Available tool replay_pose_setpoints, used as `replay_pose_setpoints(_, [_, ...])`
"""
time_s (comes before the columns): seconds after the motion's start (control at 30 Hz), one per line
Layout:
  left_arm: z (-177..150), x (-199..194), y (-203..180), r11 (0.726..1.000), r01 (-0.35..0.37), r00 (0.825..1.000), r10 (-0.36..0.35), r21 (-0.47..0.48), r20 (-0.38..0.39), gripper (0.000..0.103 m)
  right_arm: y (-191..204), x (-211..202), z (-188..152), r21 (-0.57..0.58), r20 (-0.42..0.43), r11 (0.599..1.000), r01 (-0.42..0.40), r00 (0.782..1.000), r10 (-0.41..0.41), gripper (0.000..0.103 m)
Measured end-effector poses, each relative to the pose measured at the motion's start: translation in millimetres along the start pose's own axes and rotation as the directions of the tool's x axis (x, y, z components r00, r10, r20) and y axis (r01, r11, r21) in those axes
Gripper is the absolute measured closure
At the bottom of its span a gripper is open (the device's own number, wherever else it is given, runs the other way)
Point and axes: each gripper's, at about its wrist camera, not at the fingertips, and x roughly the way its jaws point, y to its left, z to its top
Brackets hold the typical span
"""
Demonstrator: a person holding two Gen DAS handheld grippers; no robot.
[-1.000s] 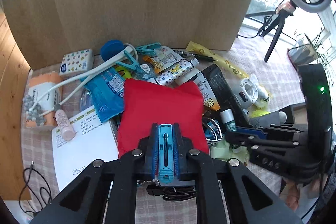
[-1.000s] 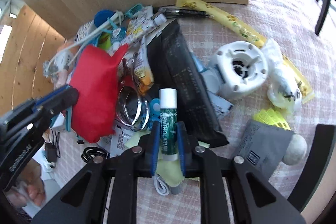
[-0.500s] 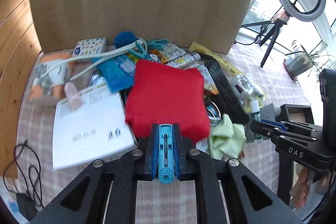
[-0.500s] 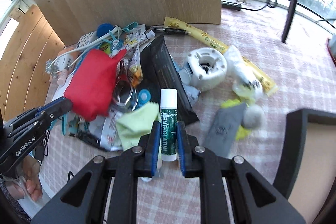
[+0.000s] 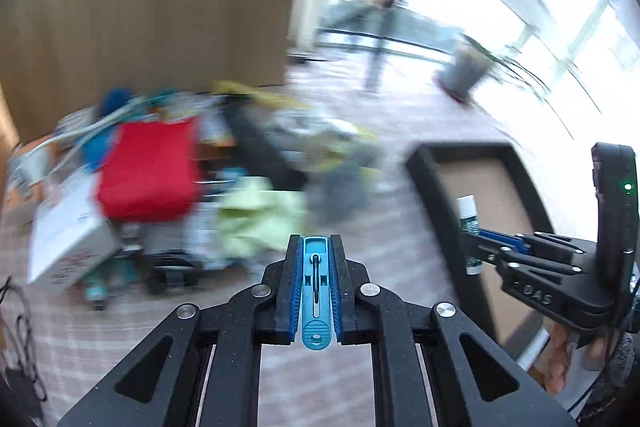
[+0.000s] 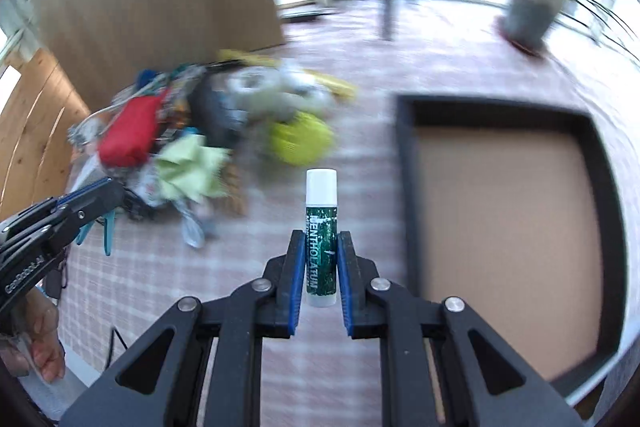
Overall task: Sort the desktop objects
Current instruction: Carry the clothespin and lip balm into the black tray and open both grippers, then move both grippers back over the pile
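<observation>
Left of tray: balm (image 6: 321, 235), clamped upright at its lower body in the right gripper (image 6: 320, 259), above the counter (image 6: 160, 267).
Handling: likely light, stiff, slick; mid-barrel hold suits it.
Tray (image 6: 404, 187): shows only a bare brown floor.
Left gripper (image 5: 316, 287): pressed onto a blue clip (image 5: 316, 299).
Pile (image 6: 132, 135): well left of tray.

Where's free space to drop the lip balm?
Free: the tray floor, inside its black rim; also the checked cloth between tray and pile. Crowded: the clutter around the red pouch. Right hand-held gripper holds the lip balm.
</observation>
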Motion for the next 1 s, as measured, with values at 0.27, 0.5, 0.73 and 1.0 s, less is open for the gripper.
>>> replay_pose_setpoints(0.27, [-20,37,-146,0.982,0.135,0.990,-0.128,0.133,-0.060,0.092,-125,-25,-42,0.145,0.013,0.985,0.098,0.995,-0.101,0.087])
replay_pose_setpoints(0.5, [-46,72,-234,0.966,0.155,0.982,-0.127,0.208,-0.141,0.092,-190,-29,-53,0.179,-0.005,0.977,0.119,0.993,-0.120,0.087])
replay_pose_setpoints(0.73, [-46,77,-259,0.972,0.131,0.985,-0.107,0.192,-0.133,0.045,-198,-34,-43,0.106,0.054,0.982,0.153,0.986,-0.159,0.038])
replay_pose_setpoints(1.0, [-21,54,-181,0.997,0.040,0.998,-0.037,0.067,-0.049,0.049,-160,-45,-15,0.045,0.136,0.992,0.116,0.983,-0.121,0.038])
